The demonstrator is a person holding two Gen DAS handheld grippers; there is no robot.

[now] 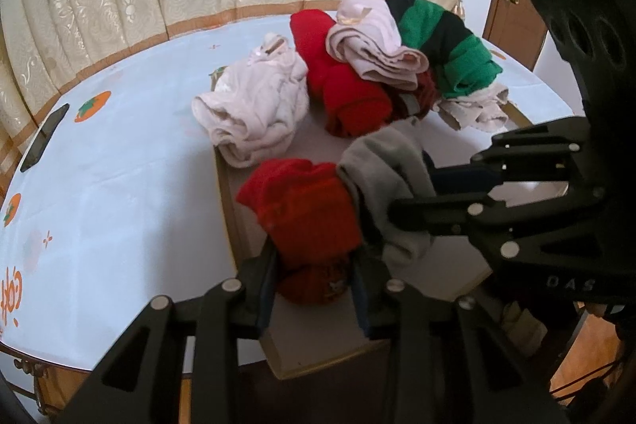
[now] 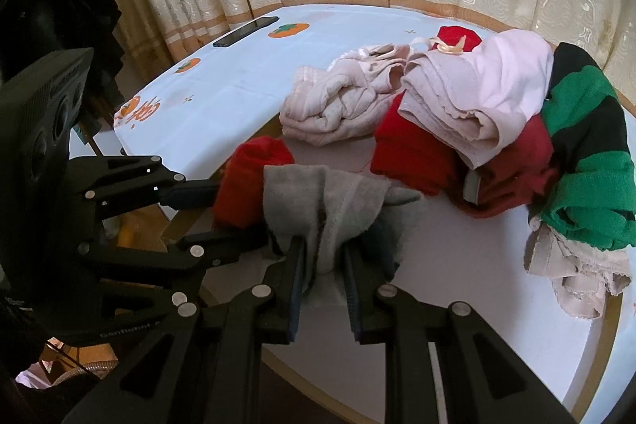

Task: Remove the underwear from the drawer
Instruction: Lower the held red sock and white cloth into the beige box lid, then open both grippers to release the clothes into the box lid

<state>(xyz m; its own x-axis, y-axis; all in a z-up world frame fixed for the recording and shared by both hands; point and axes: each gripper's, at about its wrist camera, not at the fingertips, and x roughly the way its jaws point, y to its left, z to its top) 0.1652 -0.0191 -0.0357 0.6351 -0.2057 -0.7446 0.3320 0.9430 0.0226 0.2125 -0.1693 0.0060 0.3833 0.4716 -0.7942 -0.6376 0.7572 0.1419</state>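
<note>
Red underwear (image 1: 306, 209) sits between left jaws, grey underwear (image 2: 318, 201) between right.

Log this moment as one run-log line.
left hand-held gripper: around red garment | right hand-held gripper: shut on grey garment | other underwear: piled in drawer

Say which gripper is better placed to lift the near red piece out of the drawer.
Left. The left gripper has the near red piece between its fingers, and the cloth fills the gap. The right gripper is shut on the grey piece beside it.
</note>
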